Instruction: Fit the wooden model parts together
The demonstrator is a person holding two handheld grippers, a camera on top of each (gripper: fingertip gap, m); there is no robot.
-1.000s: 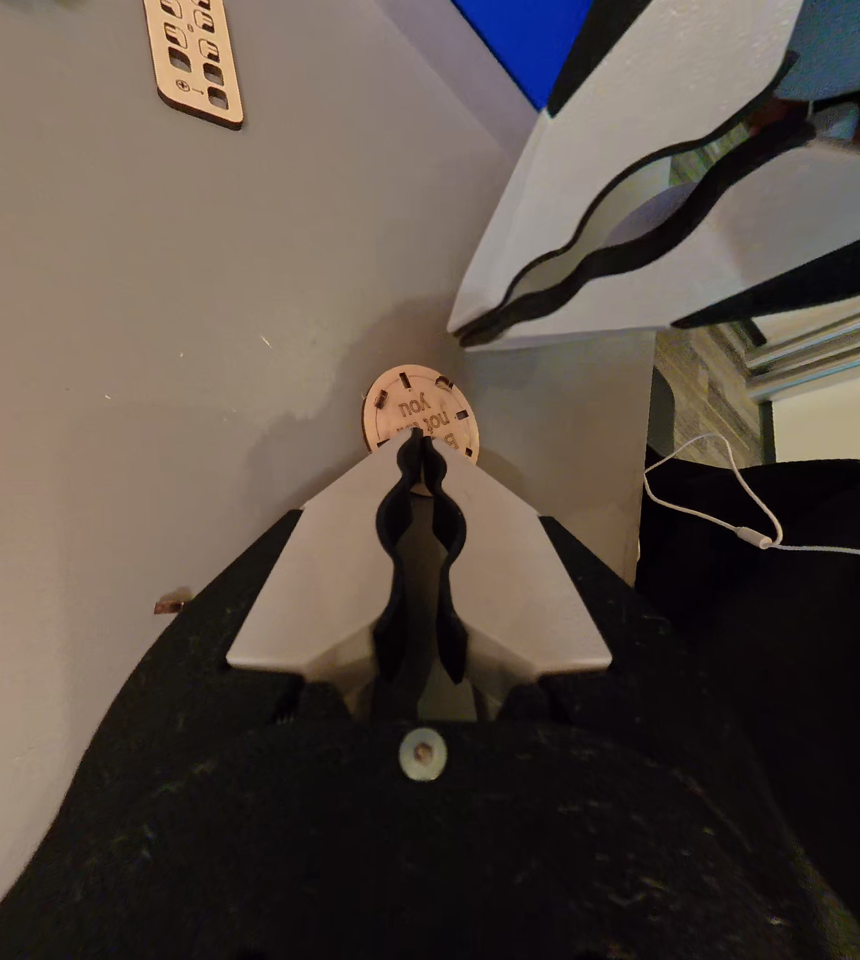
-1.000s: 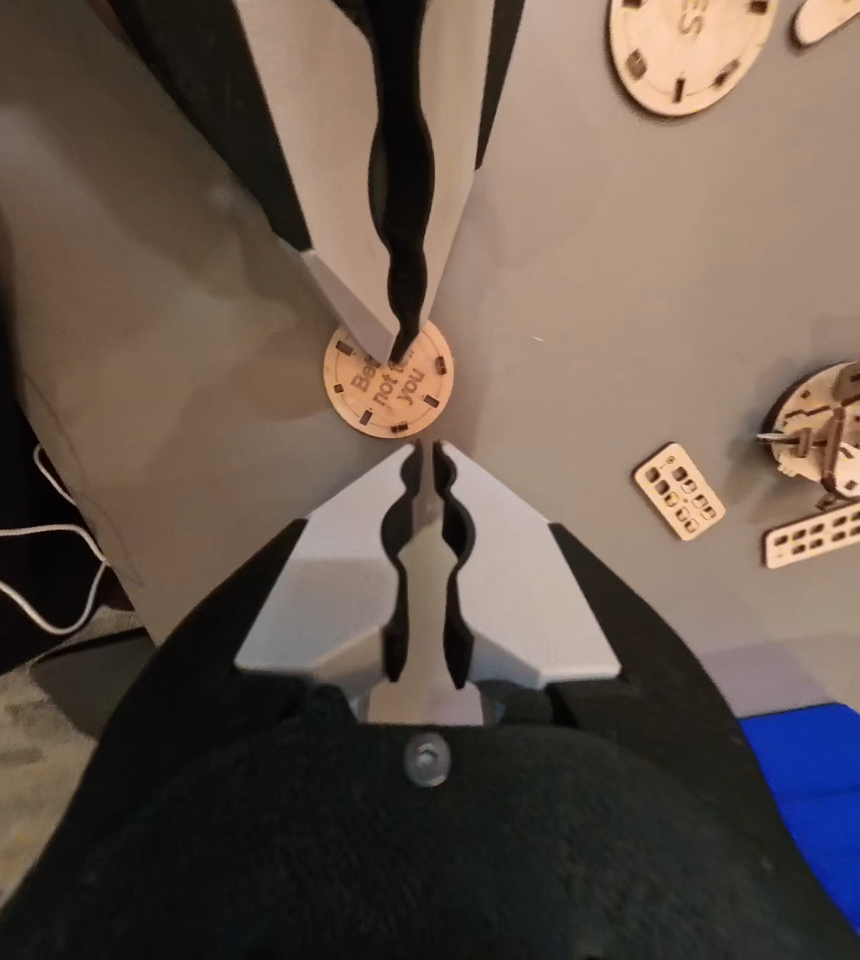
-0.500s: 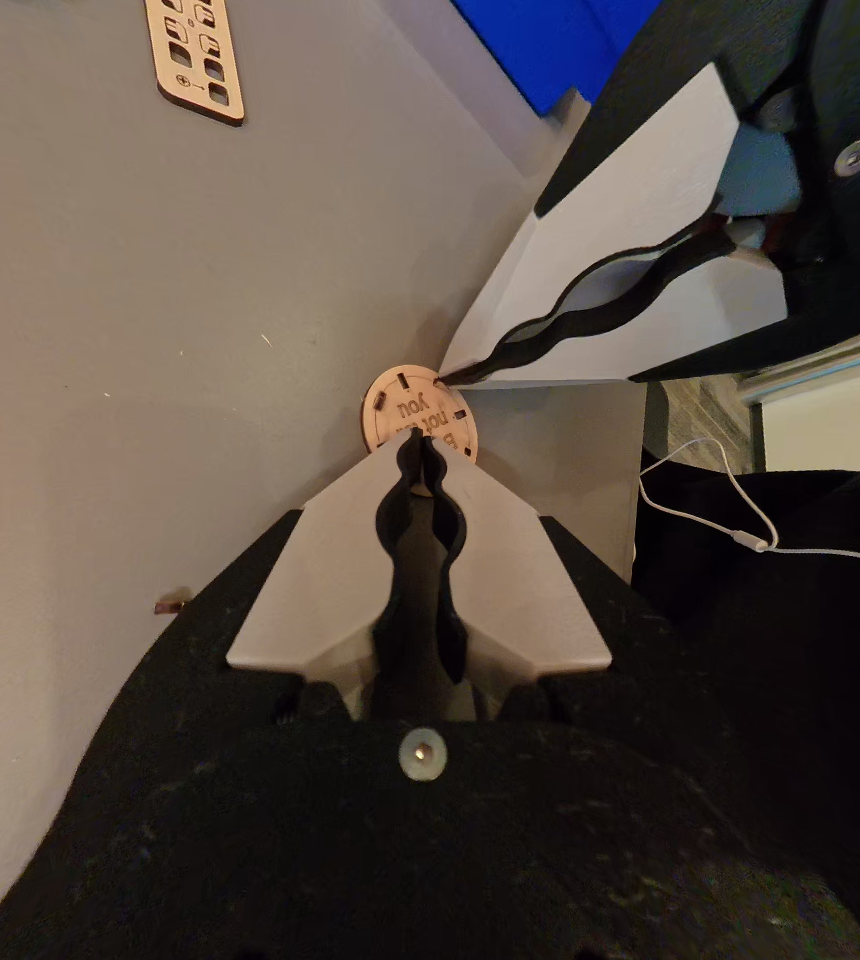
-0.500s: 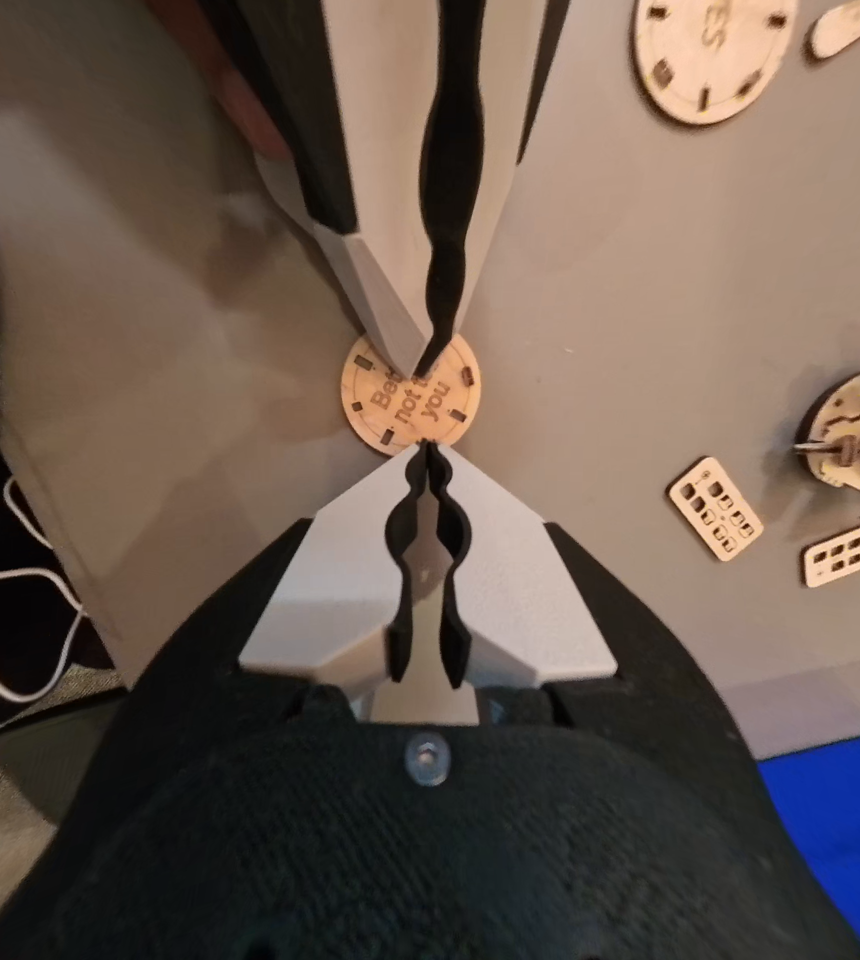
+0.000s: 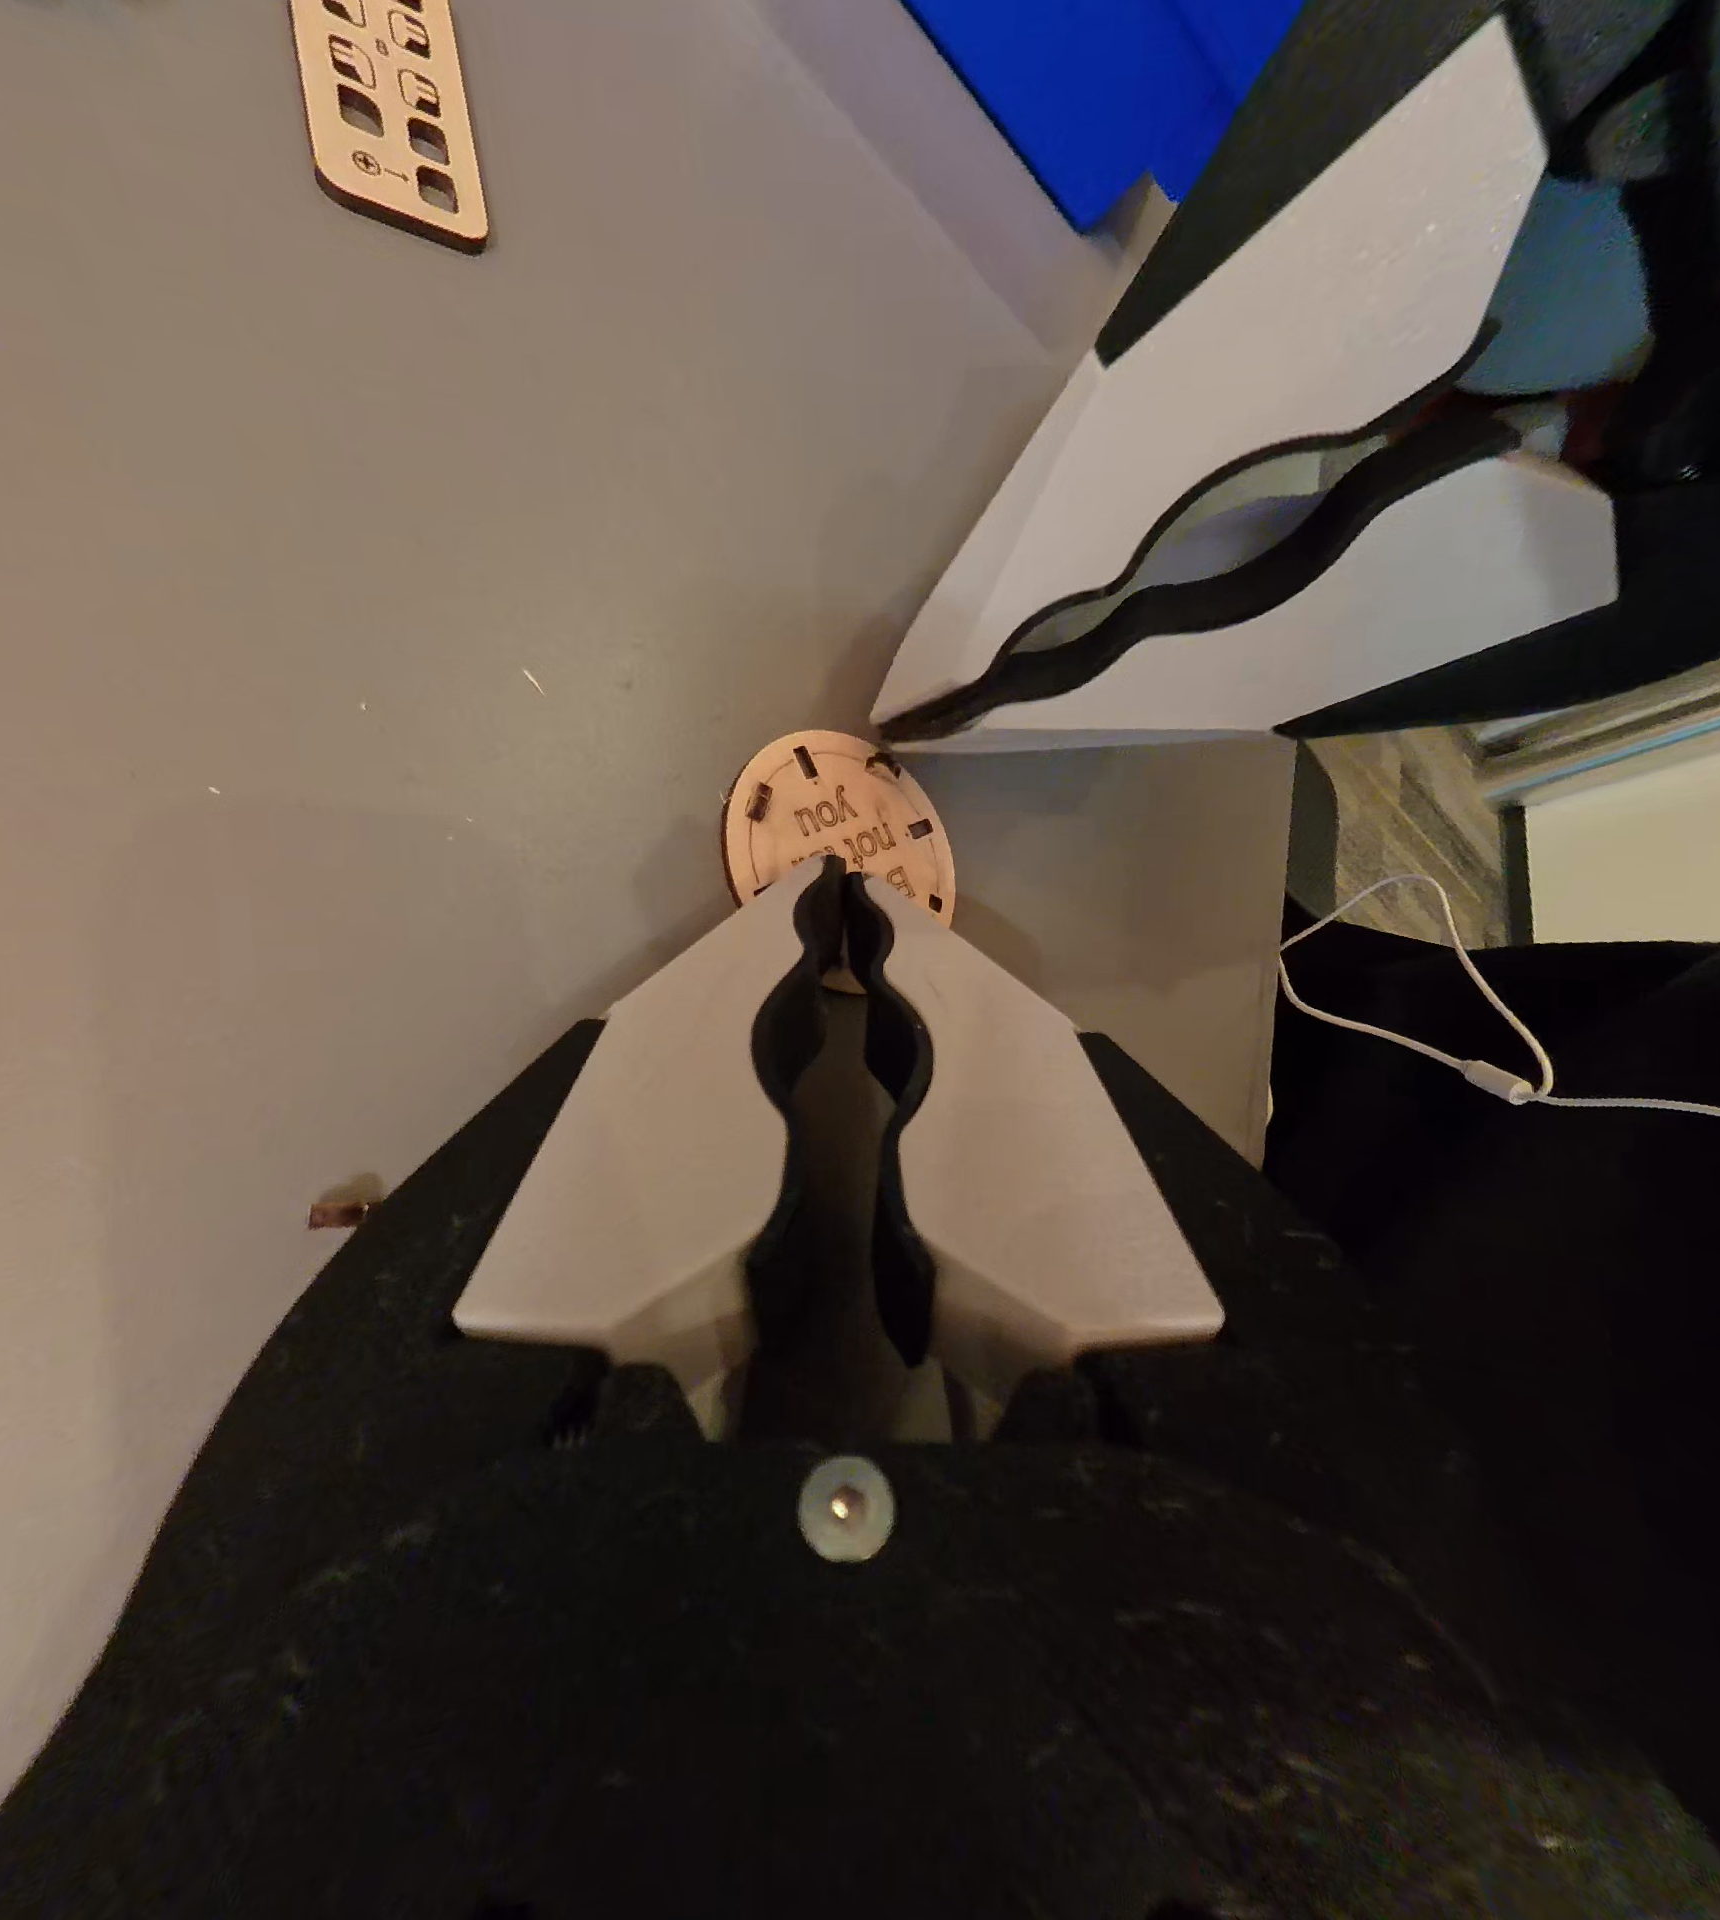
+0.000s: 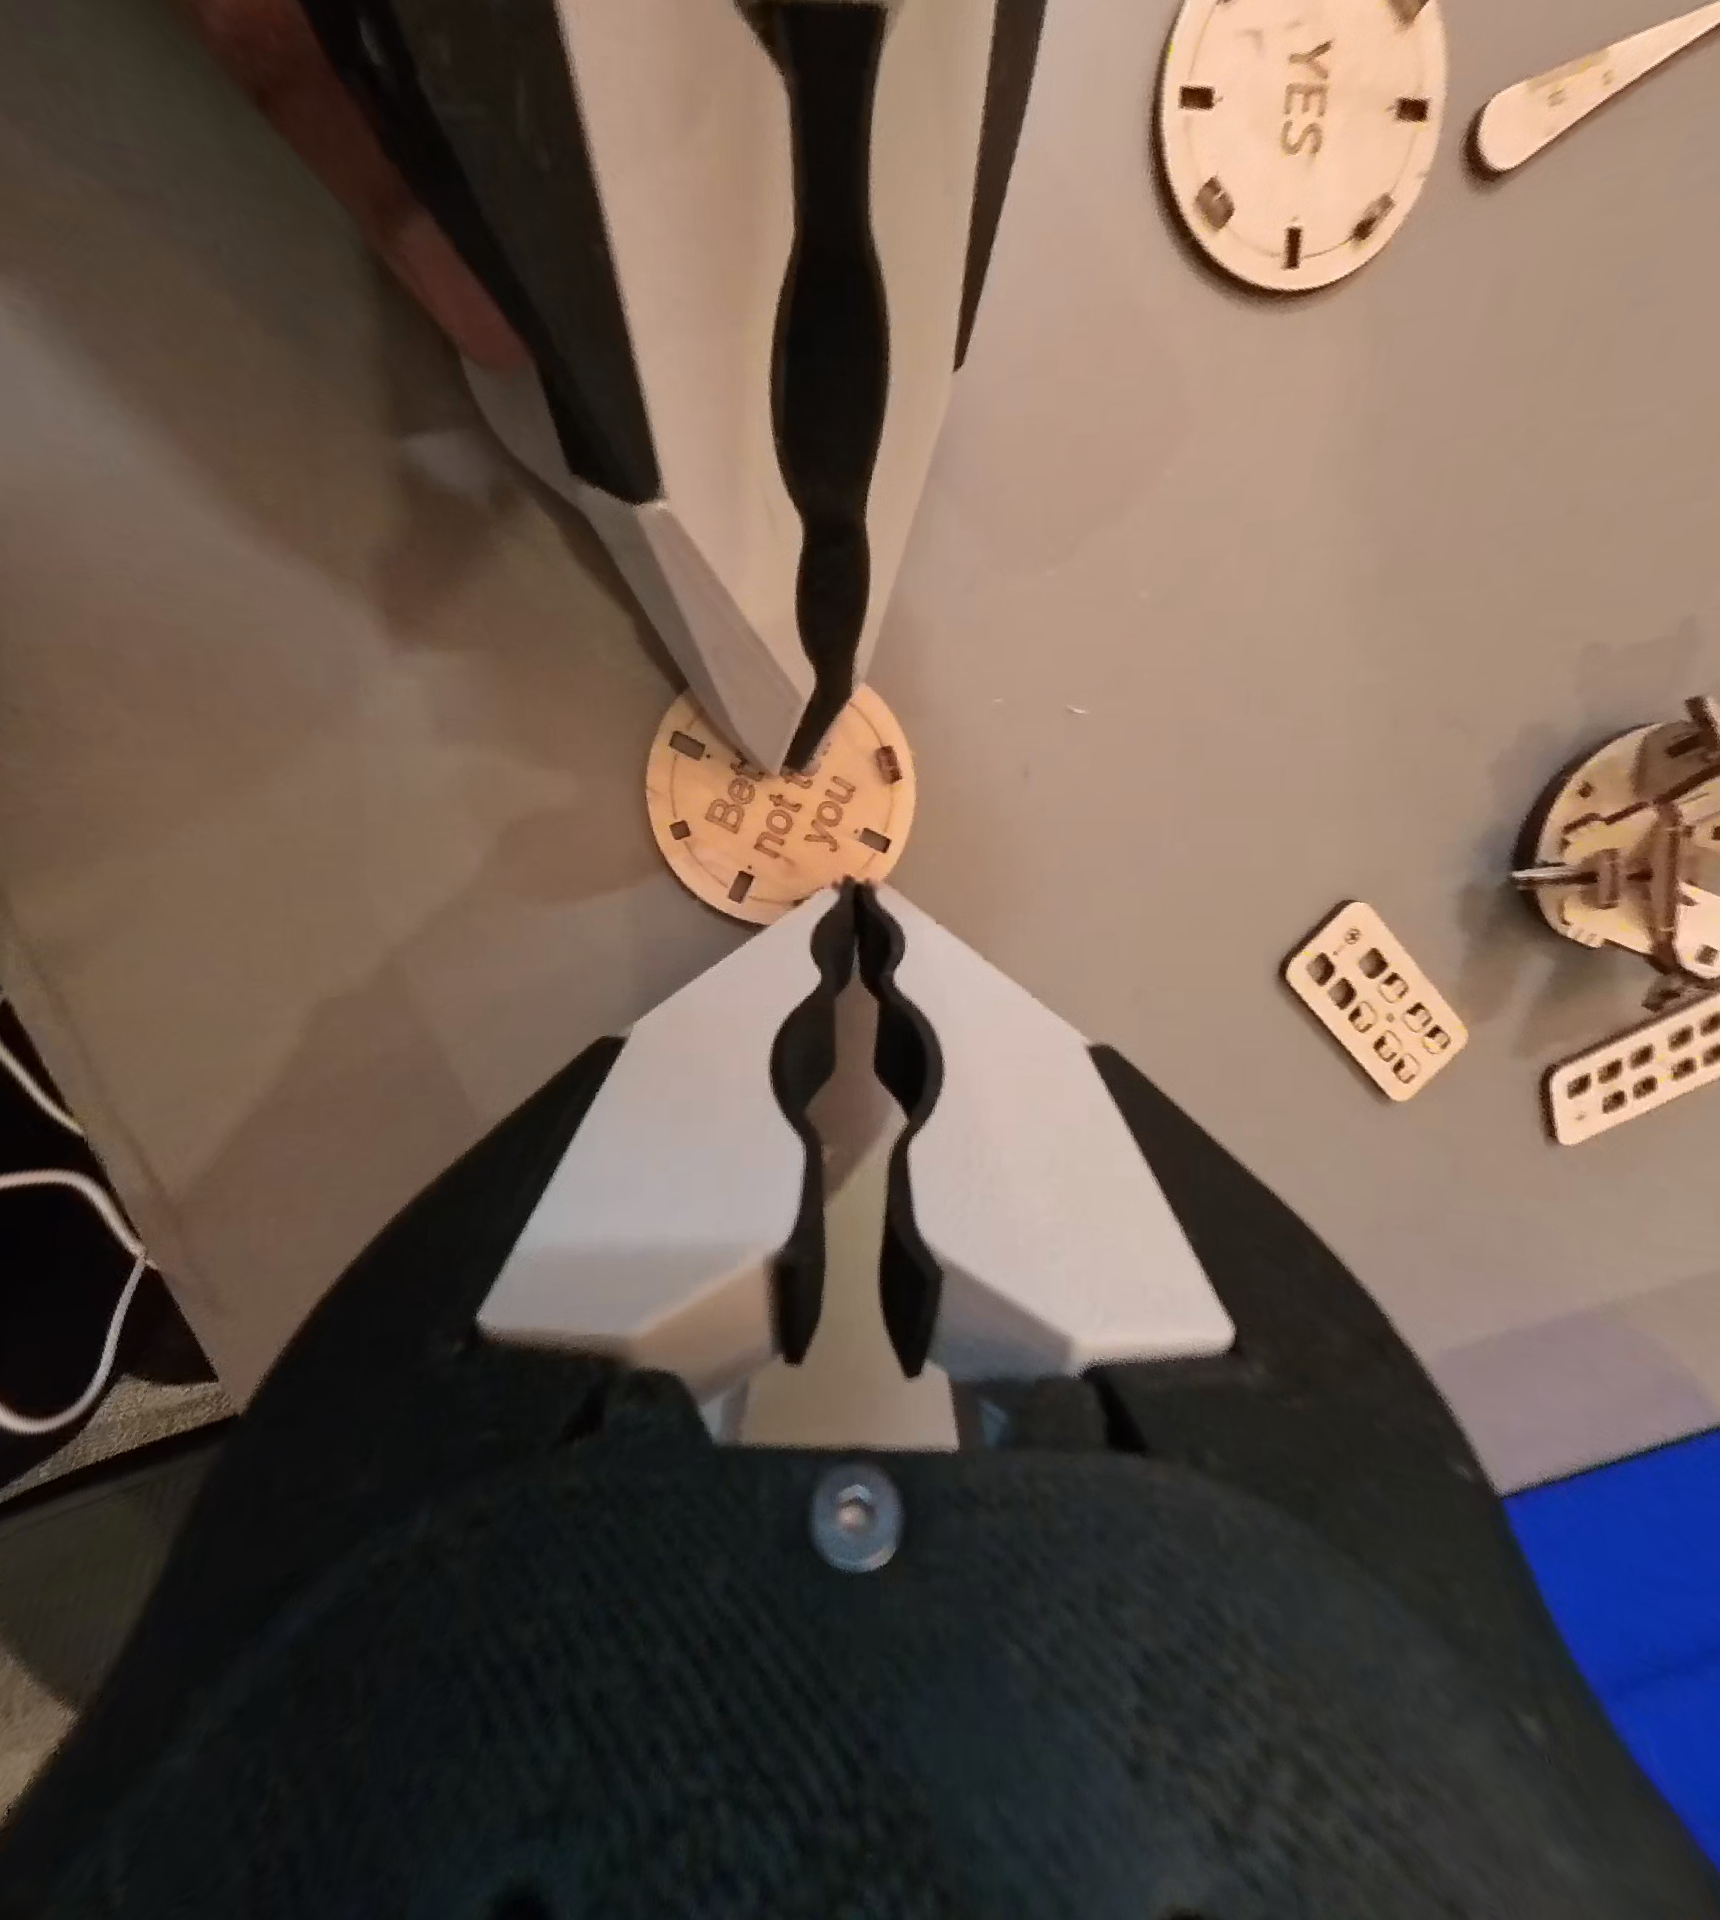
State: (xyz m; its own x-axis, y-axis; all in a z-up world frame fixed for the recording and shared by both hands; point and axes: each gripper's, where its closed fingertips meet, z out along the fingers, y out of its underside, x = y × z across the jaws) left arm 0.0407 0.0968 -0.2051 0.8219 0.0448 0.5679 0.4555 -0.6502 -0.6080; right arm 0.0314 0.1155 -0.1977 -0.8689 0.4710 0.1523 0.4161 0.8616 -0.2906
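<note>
Left hand-held gripper (image 5: 838,873): jaws closed, tips pressing on wooden disc (image 5: 835,821) | Right hand-held gripper (image 6: 854,885): closed, empty, tip at disc's rim | Disc: flat on counter (image 5: 212,623) between both tips; judged light, stiff, thin; best pinched by its edge.

We see right gripper (image 6: 854,883) fingertips, slightly apart second ago, now closed together. It has come forward from short of small wooden disc (image 6: 778,805), tips now at disc's lower-right edge in right wrist view.
</note>
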